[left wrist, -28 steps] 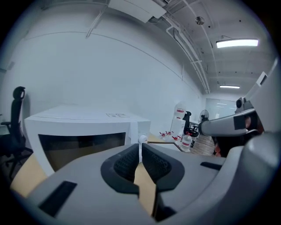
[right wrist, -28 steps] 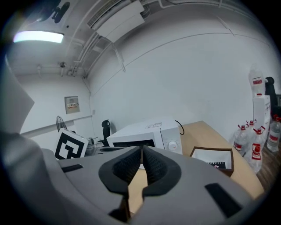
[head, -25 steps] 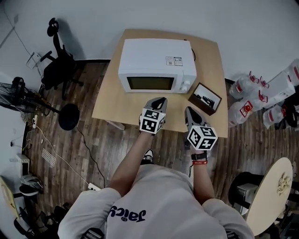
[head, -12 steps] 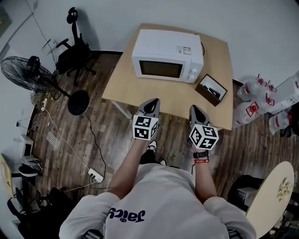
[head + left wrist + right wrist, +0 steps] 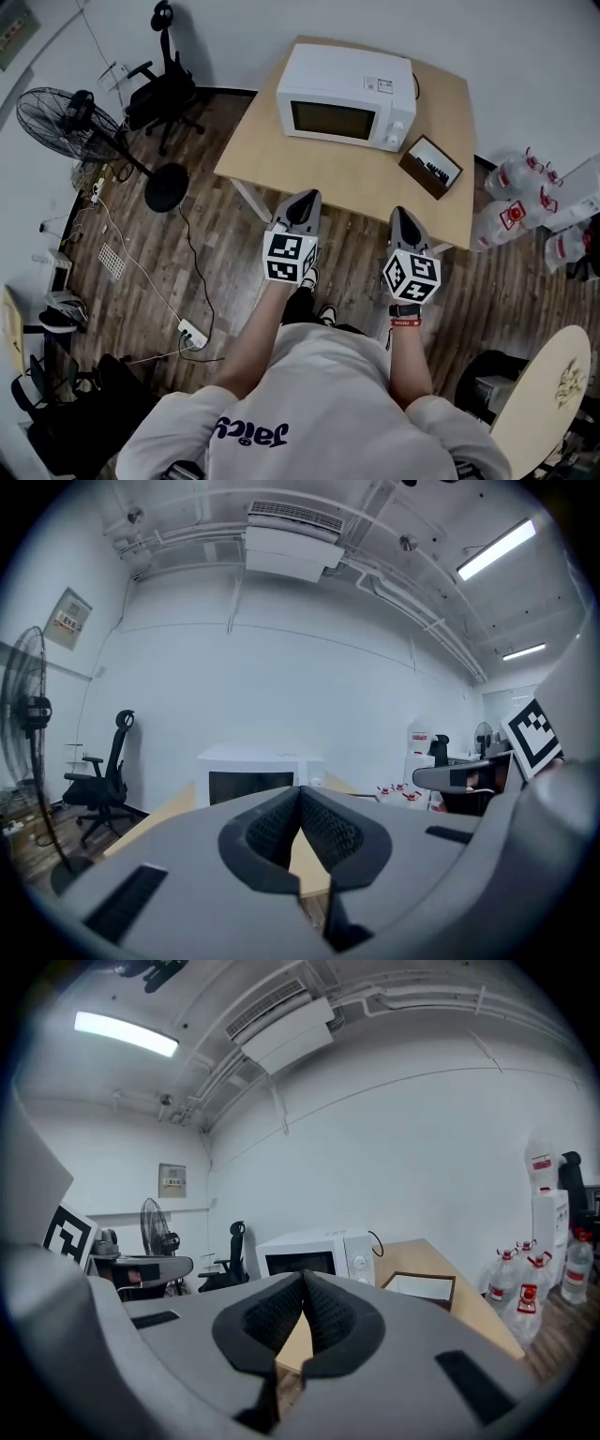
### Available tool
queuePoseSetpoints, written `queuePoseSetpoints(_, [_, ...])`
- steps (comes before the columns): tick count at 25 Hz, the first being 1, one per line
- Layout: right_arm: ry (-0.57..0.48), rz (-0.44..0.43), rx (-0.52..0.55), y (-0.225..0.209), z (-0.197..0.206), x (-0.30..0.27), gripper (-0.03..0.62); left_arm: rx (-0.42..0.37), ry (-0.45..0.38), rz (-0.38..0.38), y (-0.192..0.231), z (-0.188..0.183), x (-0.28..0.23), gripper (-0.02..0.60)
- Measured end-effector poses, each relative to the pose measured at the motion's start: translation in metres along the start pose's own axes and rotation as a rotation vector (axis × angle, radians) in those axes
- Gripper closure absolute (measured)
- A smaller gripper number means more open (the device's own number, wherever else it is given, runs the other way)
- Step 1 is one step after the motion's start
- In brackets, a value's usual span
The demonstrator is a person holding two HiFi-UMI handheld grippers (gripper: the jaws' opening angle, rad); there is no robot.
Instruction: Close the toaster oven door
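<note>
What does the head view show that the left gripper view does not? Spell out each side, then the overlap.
Only the head view: the person's white shirt and the power strip on the floor.
Only the left gripper view: the ceiling air conditioner and the strip light.
Both: the white oven on the table, its door shut, the black chair and the fan.
</note>
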State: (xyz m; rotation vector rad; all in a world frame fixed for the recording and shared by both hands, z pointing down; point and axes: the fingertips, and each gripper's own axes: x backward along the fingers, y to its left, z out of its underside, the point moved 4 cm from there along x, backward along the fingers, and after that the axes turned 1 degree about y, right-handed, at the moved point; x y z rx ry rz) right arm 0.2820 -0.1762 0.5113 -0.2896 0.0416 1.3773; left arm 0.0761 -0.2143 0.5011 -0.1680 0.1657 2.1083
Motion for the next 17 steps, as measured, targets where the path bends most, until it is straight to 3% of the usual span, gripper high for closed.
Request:
queuePoseSetpoints(10, [0.021,-0.011,-0.009,0.005,0.013,0.008,0.580,0.003,-0.009,0.005,-0.006,0.002,0.012,0.563])
queuePoseSetpoints(17, [0.069,-0.029,-0.006,0.015,0.020,-0.013,0.579,0.037,0.030,-0.020,0.018,0.018,0.005,0.561])
